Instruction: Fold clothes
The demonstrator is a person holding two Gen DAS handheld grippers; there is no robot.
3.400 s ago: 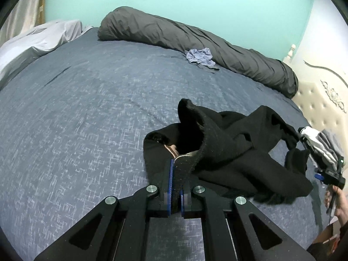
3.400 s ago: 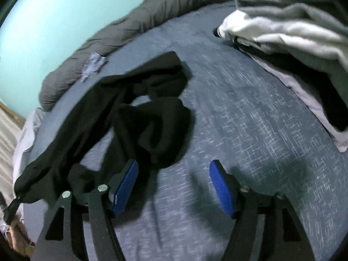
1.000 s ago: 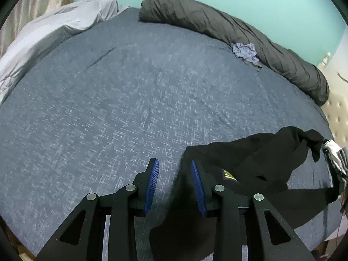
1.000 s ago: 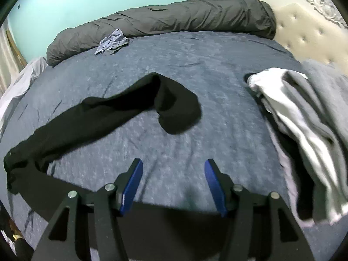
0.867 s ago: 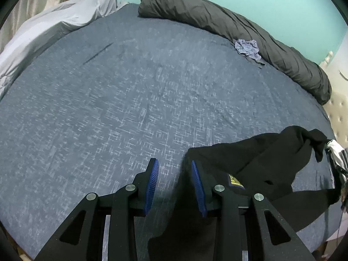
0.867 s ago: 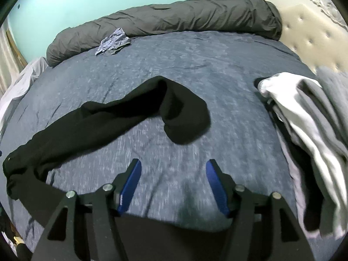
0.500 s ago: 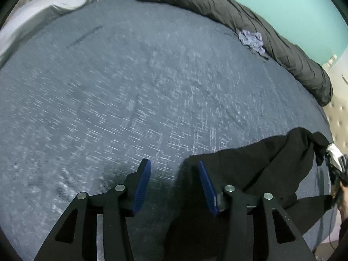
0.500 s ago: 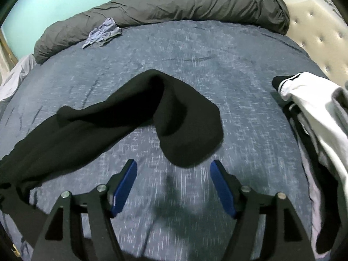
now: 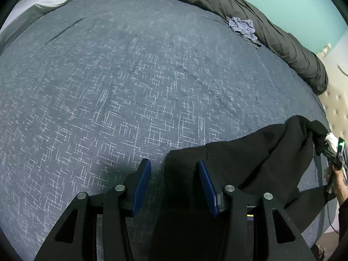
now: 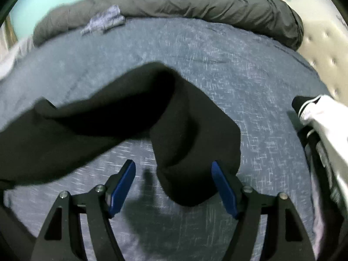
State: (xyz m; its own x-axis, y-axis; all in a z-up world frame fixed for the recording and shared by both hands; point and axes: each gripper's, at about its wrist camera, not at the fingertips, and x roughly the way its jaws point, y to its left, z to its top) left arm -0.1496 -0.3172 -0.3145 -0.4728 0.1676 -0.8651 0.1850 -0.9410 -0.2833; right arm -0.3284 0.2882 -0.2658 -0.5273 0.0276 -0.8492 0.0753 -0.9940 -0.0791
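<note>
The black fleece garment (image 9: 250,158) lies spread on the dark blue woven bedspread (image 9: 130,87). The left gripper (image 9: 174,180) is spread wide over the garment's edge at 6 o'clock, holding nothing. The right gripper (image 10: 173,179) gapes wide around a sleeve end (image 10: 195,152), not gripping it.

On the bed (image 9: 134,82), the garment (image 10: 134,117) lay near the front edge, the rolled duvet (image 10: 195,6) behind it, the clothes pile (image 10: 326,117) to its right.
</note>
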